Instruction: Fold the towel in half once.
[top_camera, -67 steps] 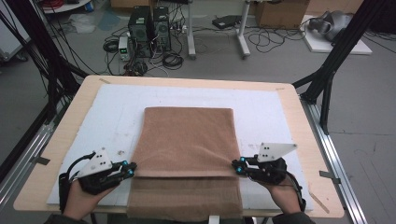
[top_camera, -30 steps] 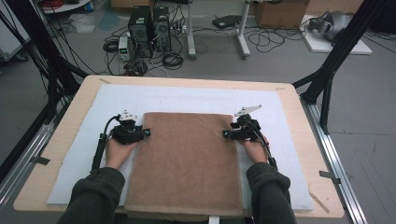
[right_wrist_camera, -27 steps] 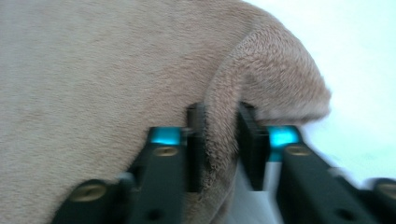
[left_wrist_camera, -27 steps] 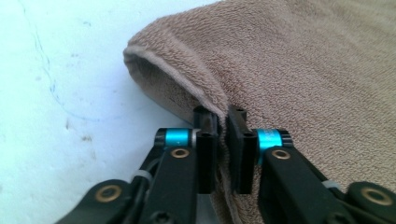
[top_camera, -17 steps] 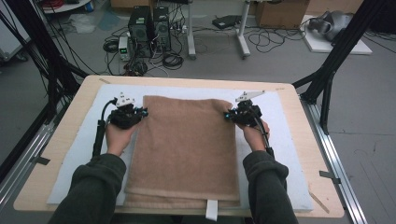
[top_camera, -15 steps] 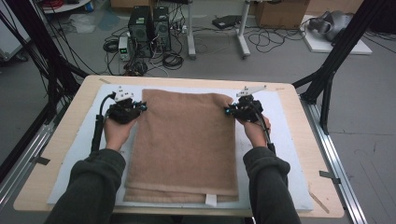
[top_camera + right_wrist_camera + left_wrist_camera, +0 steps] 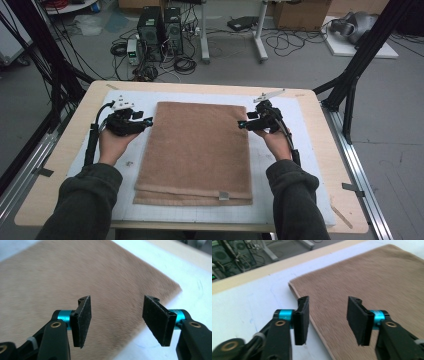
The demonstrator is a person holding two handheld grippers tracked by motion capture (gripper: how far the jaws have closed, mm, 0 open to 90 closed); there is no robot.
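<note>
Both grippers have just been opening, and nothing sits between their jaws. The left gripper hangs spread above the far left edge of the brown towel; the right gripper does likewise at the far right edge. The towel lies folded flat on the white mat, layered edges nearest the person.

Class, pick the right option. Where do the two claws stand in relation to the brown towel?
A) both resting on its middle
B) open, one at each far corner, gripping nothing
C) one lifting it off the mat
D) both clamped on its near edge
B: the left claw and the right claw stand open at the far corners of the towel, which lies flat and folded on the mat.
</note>
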